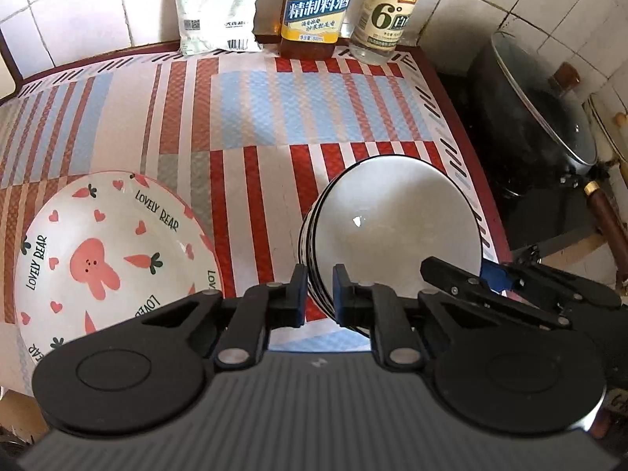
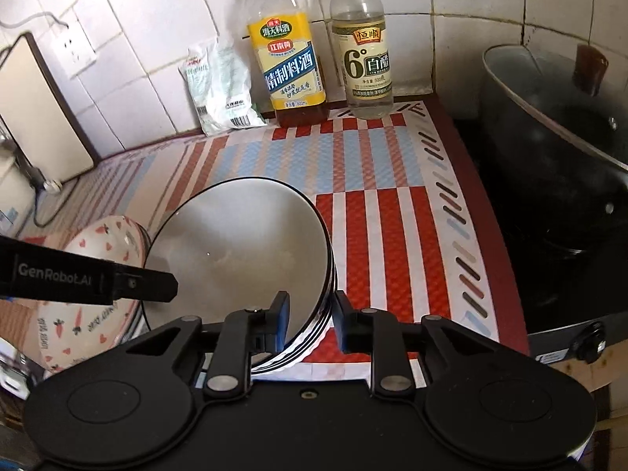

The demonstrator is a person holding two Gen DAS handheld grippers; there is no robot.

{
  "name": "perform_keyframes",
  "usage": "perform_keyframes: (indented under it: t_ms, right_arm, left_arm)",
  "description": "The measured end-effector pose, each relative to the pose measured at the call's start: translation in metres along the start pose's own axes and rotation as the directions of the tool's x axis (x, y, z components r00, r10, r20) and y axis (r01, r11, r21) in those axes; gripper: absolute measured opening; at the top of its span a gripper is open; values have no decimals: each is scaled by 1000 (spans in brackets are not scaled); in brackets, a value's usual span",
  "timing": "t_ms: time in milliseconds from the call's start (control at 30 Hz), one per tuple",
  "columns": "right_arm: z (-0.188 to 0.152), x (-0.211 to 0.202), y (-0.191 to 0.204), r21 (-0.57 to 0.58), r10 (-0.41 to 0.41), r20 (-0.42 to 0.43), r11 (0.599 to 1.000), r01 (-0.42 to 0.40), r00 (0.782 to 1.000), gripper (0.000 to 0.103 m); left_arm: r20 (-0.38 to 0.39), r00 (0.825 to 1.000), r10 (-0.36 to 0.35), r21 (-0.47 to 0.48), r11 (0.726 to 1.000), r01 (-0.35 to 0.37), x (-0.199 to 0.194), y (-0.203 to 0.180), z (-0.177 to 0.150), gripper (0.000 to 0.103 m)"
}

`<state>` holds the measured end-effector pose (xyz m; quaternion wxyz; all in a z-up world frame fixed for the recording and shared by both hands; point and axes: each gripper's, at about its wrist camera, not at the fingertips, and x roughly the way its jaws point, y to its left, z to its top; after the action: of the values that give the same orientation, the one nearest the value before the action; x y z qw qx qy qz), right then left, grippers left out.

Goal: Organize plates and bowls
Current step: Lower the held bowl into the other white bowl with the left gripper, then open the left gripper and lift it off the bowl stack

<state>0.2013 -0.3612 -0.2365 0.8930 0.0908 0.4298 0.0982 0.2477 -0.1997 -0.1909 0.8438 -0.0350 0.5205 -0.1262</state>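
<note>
Counter (image 1: 251,125) covered by a striped red, blue and white mat, seen from both wrist cameras. A stack of white bowls (image 1: 392,219) with dark-lined rims is shown near the front edge, toward the right side of the mat. The near left rim of the stack is pinched between the jaws of the left gripper (image 1: 318,294), which are closed tightly on it, one pad inside and one outside. The right rim of the same stack is straddled by the right gripper (image 2: 310,316); its jaws stand slightly apart, with a gap visible between the outer pad and the bowl wall, so the rim is between them but not clamped. A plate (image 1: 114,251) printed with a pink rabbit, carrots and hearts is seen just beside the stack, at the front left of the mat. Along the back edge, against the tiled wall, a white packet (image 1: 216,8), a yellow-labelled bottle (image 1: 318,8) and a clear bottle (image 1: 386,11) are lined up. Beyond the right edge of the counter, a dark pot (image 1: 537,117) with a glass lid is visible.
</note>
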Motion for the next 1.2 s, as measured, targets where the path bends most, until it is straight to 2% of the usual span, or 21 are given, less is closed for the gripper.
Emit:
perform_keyframes:
  t_ms: [133, 267, 400, 767, 1000, 1067, 1200]
  right_arm:
    - [-2, -7, -1, -7, 27, 18, 1000, -26, 999, 29]
    - [-4, -28, 4, -103, 70, 32, 992, -67, 997, 30]
    - [-5, -53, 1, -141, 124, 68, 984, -113, 990, 31]
    - [-16, -88, 8, -239, 131, 97, 965, -104, 987, 31]
    - [-28, -116, 21, -304, 135, 125, 948, -92, 983, 48]
    - [-32, -124, 26, -316, 130, 136, 945, -81, 982, 49]
    - [-40, -137, 33, -340, 142, 165, 937, -79, 976, 54]
  left_arm:
    - [38, 999, -8, -6, 1000, 8, -6, -2, -7, 12]
    - [67, 997, 33, 22, 999, -34, -13, -7, -14, 15]
    - [87, 996, 15, 11, 1000, -16, -24, -8, -20, 16]
    - [147, 989, -17, 7, 1000, 16, -64, -20, -38, 19]
    - [171, 985, -32, 35, 999, 26, -88, -24, -54, 26]
    - [183, 983, -34, 43, 999, 26, -95, -24, -59, 32]
    - [206, 977, -51, 71, 997, 37, -106, -21, -70, 35]
